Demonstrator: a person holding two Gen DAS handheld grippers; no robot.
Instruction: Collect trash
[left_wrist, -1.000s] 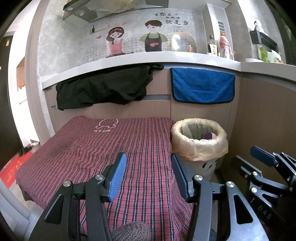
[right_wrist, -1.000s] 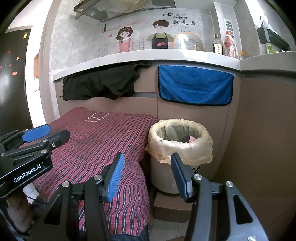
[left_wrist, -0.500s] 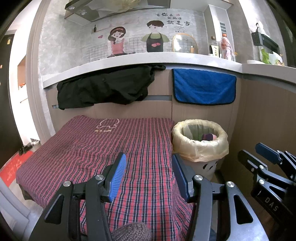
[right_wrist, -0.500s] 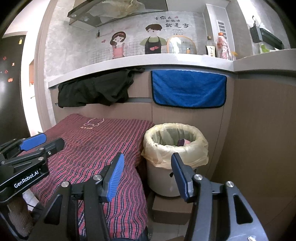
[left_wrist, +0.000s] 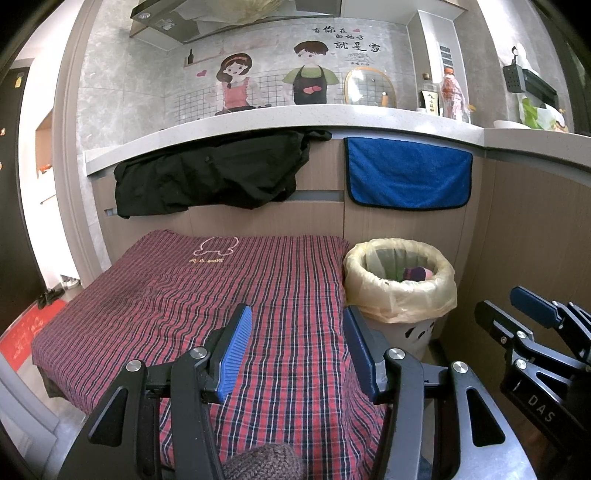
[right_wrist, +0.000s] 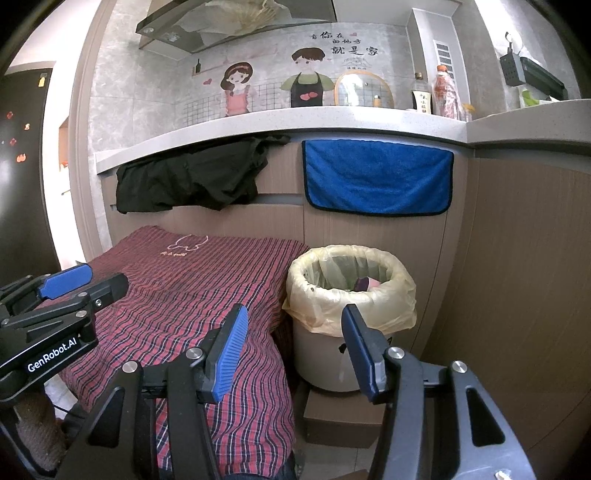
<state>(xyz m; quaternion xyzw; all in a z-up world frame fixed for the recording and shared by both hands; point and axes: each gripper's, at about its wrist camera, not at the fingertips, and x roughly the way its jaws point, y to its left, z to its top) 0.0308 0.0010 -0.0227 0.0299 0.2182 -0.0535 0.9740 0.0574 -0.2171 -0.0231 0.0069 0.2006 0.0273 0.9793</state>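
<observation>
The left gripper (left_wrist: 295, 349) hovers over the near part of a table covered in a red plaid cloth (left_wrist: 207, 291), its jaws spread wide with nothing between them. The right gripper (right_wrist: 291, 349) hangs at the cloth's right edge, jaws equally wide and empty, aimed toward the trash bin (right_wrist: 351, 295) that stands on the floor just beside the table's far right corner, against the wooden cabinet front. The bin is lined with a pale yellow bag (left_wrist: 400, 291) folded over its rim, and a small purple and pink item (left_wrist: 415, 274) lies inside near the far wall; what it is cannot be told.

No loose trash shows on the cloth, so the work likely turns to the bag itself, or to rubbish outside both views. Several things could go wrong. The bag film is thin and slack; a jaw closing on a single layer at the rim may tear it or slip off. Pulling up one side only may tip the light bin, which seems to rest on a low box (right_wrist: 340, 413), and spill the contents. The cloth hangs over the table edge close to the bin, so a low right gripper could snag and drag it. The black garment (left_wrist: 210, 173) and blue towel (left_wrist: 408, 175) hang from the counter edge above, and a high lift could brush them.
</observation>
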